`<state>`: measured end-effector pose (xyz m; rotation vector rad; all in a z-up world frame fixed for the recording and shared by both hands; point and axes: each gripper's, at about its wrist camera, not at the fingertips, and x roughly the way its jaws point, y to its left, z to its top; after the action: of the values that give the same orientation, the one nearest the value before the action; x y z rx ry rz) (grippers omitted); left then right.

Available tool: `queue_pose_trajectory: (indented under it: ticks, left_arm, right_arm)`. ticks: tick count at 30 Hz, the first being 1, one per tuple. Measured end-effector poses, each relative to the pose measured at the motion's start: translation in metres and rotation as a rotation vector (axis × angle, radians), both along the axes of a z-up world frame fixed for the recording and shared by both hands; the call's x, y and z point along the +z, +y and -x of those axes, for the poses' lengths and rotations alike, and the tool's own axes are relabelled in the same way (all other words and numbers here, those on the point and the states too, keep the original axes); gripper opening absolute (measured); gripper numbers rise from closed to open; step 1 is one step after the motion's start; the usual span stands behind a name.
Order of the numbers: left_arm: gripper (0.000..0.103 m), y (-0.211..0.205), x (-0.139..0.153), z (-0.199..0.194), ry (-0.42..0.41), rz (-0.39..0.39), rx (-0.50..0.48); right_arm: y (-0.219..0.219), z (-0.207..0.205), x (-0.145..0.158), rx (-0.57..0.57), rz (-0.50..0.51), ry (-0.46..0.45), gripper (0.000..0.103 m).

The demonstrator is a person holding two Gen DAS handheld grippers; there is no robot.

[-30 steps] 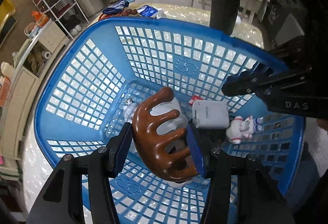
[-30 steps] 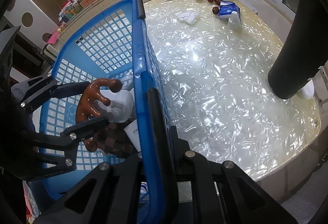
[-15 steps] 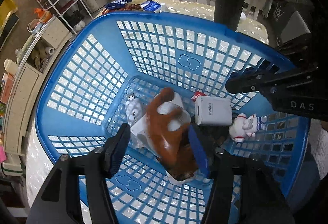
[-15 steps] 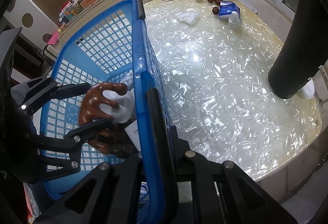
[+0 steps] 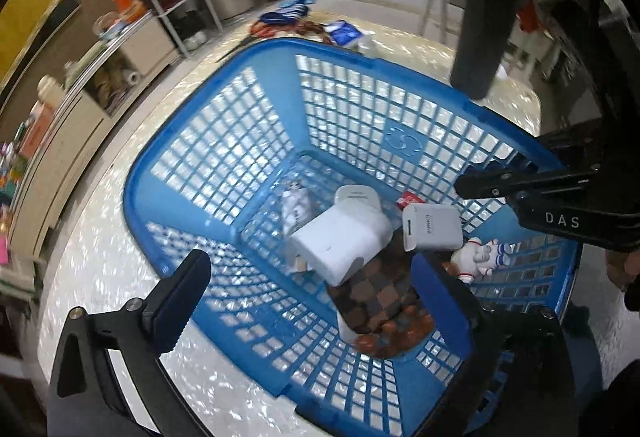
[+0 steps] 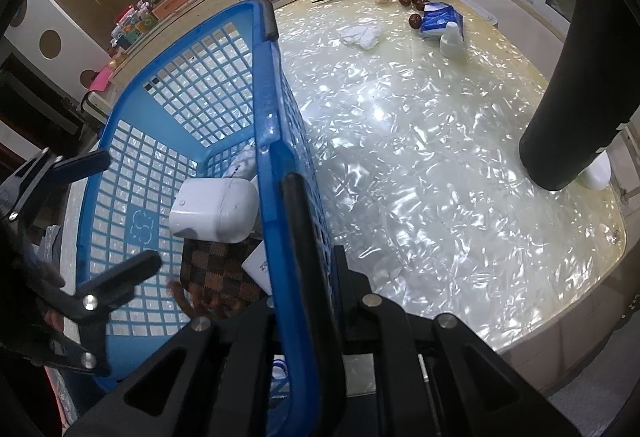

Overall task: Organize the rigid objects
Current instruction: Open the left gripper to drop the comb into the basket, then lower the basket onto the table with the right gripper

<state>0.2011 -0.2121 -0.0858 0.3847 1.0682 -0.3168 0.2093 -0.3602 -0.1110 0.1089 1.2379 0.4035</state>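
With the brown massager (image 5: 394,333) lying low in the blue basket (image 5: 224,141), lift the opening, empty left gripper (image 5: 320,293) straight clear while the right gripper (image 6: 308,249) pinches the rim.

Blue tissue pack (image 6: 440,19) beside white bottle (image 6: 452,41)

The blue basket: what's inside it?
Inside the blue basket lie a white box on a brown checkered case, a white charger, an astronaut figurine and a small packet. A brown thing pokes out under the case, mostly covered.
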Motion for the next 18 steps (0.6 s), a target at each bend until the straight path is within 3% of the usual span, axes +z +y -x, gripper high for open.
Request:
queue_pose_trajectory:
  ticks: [3, 6, 8, 12, 14, 18]
  left_arm:
    - [0.102, 0.004, 0.007, 0.008, -0.025, 0.025, 0.014]
    - [0.103, 0.006, 0.015, 0.012, -0.038, 0.046, 0.04]
    - [0.103, 0.01, 0.023, 0.014, -0.052, 0.067, 0.063]
    - [0.103, 0.028, 0.038, 0.019, -0.085, 0.102, 0.135]
    - [0.103, 0.037, 0.045, 0.023, -0.106, 0.11, 0.171]
    - [0.103, 0.056, 0.055, 0.035, -0.151, 0.107, 0.237]
  right_arm:
    - [0.001, 0.001, 0.006, -0.007, 0.018, -0.024, 0.011]
    - [-0.001, 0.0, 0.015, -0.027, 0.043, -0.062, 0.03]
    - [-0.005, -0.001, 0.022, -0.041, 0.043, -0.084, 0.052]
    - [-0.008, 0.0, 0.035, -0.054, 0.044, -0.122, 0.061]
    - [-0.005, 0.003, 0.041, -0.054, 0.042, -0.139, 0.074]
    - [0.007, 0.013, 0.051, -0.031, 0.033, -0.159, 0.076]
